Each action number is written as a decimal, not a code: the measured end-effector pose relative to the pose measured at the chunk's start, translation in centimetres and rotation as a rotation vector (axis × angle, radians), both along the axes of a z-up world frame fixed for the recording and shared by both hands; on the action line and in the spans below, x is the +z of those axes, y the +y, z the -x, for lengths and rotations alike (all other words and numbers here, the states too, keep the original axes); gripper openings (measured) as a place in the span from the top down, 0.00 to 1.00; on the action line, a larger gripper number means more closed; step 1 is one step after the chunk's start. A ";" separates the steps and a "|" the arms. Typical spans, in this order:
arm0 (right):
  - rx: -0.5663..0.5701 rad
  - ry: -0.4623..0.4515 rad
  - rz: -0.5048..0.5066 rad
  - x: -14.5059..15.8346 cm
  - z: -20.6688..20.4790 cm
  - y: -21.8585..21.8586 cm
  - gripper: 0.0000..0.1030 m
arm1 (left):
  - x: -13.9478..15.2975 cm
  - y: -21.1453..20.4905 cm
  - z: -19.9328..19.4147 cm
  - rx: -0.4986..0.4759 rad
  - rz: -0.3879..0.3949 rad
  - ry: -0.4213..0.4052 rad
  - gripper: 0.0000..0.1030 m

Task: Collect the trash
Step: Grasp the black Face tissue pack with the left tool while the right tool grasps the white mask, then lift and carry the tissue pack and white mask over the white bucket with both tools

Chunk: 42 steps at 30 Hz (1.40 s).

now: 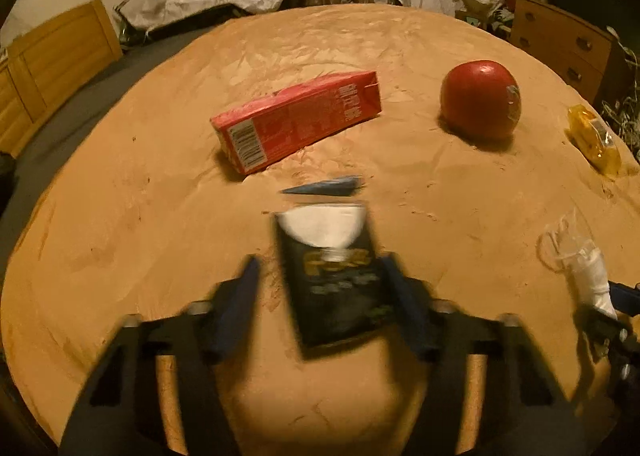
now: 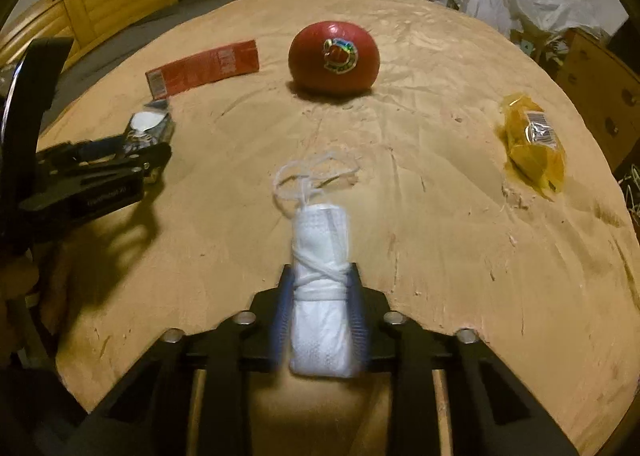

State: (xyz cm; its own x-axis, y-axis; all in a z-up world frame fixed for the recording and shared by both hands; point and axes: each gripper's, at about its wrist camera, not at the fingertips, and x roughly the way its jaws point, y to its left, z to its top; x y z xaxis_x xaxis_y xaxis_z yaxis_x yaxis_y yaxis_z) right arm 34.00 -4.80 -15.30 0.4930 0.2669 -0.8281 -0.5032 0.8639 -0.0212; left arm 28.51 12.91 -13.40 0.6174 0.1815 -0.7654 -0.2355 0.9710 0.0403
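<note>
On the round table our left gripper pointed down over a black packet with a torn white top. The packet sat between the jaws, but blur kept us from telling whether the pads pressed it. Our right gripper was clamped tight on a white roll bound with string, its loops trailing on the table. Beyond lay a red carton on its side, a red ball beside it, and a yellow wrapper near the right edge.
</note>
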 end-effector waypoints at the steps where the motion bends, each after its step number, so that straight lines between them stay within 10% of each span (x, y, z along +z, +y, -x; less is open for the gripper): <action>1: -0.007 -0.010 -0.006 0.0 0.2 -0.1 0.75 | 0.2 -0.1 0.1 -0.008 -0.004 -0.004 0.58; 23: -0.102 -0.413 -0.276 13.0 13.9 -6.3 0.75 | 13.7 -7.0 13.2 -0.059 -0.006 -0.380 0.61; 42: -0.161 -0.501 -0.301 16.2 20.1 -11.4 0.75 | 15.3 -11.9 15.0 -0.123 -0.037 -0.445 0.61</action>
State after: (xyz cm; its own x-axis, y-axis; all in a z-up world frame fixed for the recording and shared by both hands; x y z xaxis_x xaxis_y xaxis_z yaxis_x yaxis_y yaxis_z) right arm 13.87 -16.23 0.92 0.8571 0.3430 -0.3843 -0.3576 0.9332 0.0353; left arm 13.47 1.01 1.87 0.9033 0.1084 -0.4151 -0.1207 0.9927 -0.0034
